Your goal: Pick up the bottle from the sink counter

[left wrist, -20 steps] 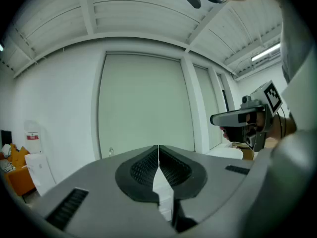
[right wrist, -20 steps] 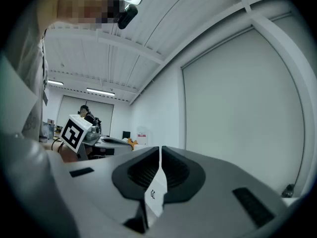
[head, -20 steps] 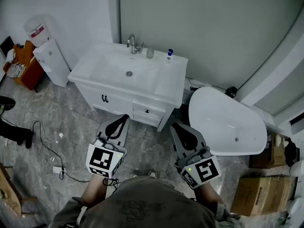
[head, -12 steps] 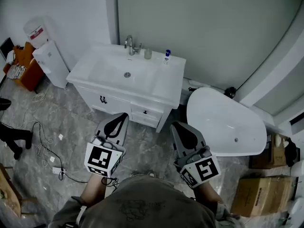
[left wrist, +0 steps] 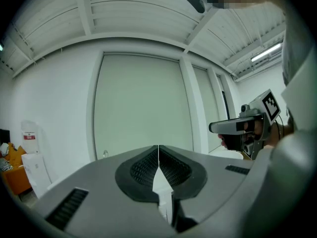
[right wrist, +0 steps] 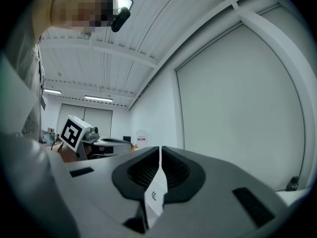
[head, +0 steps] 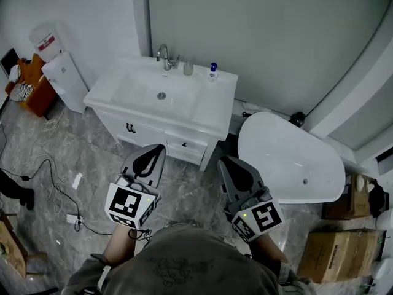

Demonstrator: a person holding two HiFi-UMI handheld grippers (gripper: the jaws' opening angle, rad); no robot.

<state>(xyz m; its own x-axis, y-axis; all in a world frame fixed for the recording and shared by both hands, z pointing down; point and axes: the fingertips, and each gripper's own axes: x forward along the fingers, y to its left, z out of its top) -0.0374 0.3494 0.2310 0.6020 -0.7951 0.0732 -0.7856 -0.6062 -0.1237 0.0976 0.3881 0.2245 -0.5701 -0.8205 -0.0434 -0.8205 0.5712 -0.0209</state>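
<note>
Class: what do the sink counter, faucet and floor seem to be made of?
The sink counter: probably glazed ceramic, glossy white, smooth. The faucet: likely chromed metal, bright silvery shine. The floor: polished stone or tile, grey veining.

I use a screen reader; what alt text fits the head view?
The left gripper and right gripper, both shut and empty, point toward a white sink counter where a blue-capped bottle stands at the back edge, right of the faucet.
</note>
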